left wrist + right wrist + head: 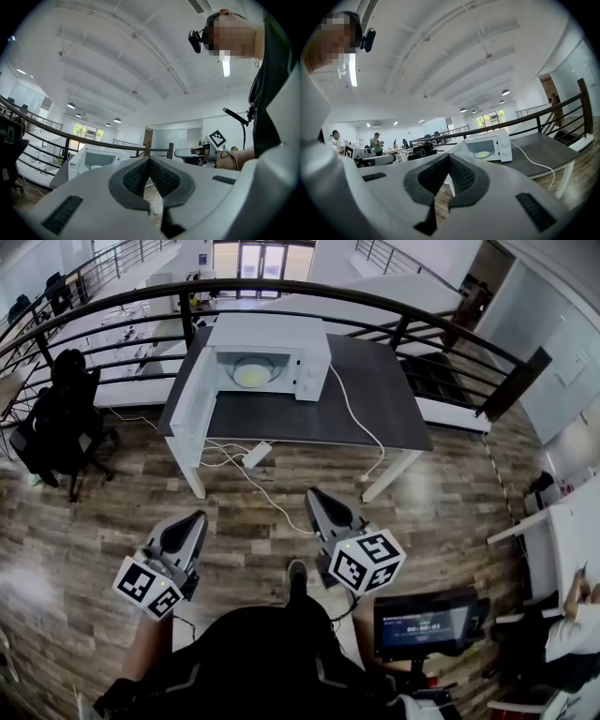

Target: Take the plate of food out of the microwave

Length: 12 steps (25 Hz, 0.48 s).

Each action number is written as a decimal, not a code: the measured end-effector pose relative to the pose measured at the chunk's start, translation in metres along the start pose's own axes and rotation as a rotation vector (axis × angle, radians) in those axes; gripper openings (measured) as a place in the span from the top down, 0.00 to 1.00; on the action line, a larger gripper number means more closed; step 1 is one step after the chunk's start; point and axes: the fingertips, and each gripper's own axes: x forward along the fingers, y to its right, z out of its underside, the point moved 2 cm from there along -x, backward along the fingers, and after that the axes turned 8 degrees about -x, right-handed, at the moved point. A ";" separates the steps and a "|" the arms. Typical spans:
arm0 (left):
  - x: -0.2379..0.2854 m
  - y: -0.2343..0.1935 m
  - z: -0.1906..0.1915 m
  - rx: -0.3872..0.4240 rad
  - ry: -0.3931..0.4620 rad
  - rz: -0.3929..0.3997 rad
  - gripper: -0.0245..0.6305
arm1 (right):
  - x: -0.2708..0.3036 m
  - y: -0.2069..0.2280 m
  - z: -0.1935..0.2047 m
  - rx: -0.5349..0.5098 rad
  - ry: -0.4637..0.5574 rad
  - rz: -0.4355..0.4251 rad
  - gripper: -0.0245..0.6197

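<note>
A white microwave (267,354) stands on a dark table (375,399) ahead of me, its door (192,407) swung open to the left. Inside lies a pale plate of yellowish food (251,373). The microwave (490,146) and its plate (482,154) also show in the right gripper view, and the microwave (96,161) shows small in the left gripper view. My left gripper (195,518) and right gripper (313,494) hang low in front of my body, well short of the table. Both are shut and hold nothing; the left gripper (149,159) and the right gripper (449,157) each have their pads together.
A curved dark railing (394,306) runs behind the table. A white cable and power strip (255,456) lie on the wooden floor under the table's front. A black office chair (61,418) stands at the left, a screen (427,624) at my lower right.
</note>
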 end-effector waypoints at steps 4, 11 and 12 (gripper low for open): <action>0.035 -0.016 -0.006 0.016 0.003 -0.029 0.96 | 0.030 0.030 -0.003 0.006 0.002 -0.046 0.96; 0.118 -0.039 -0.025 0.042 0.009 -0.080 0.96 | 0.078 0.113 -0.030 0.025 0.021 -0.092 0.96; 0.123 -0.041 -0.025 0.046 0.011 -0.089 0.96 | 0.081 0.118 -0.032 0.021 0.021 -0.098 0.96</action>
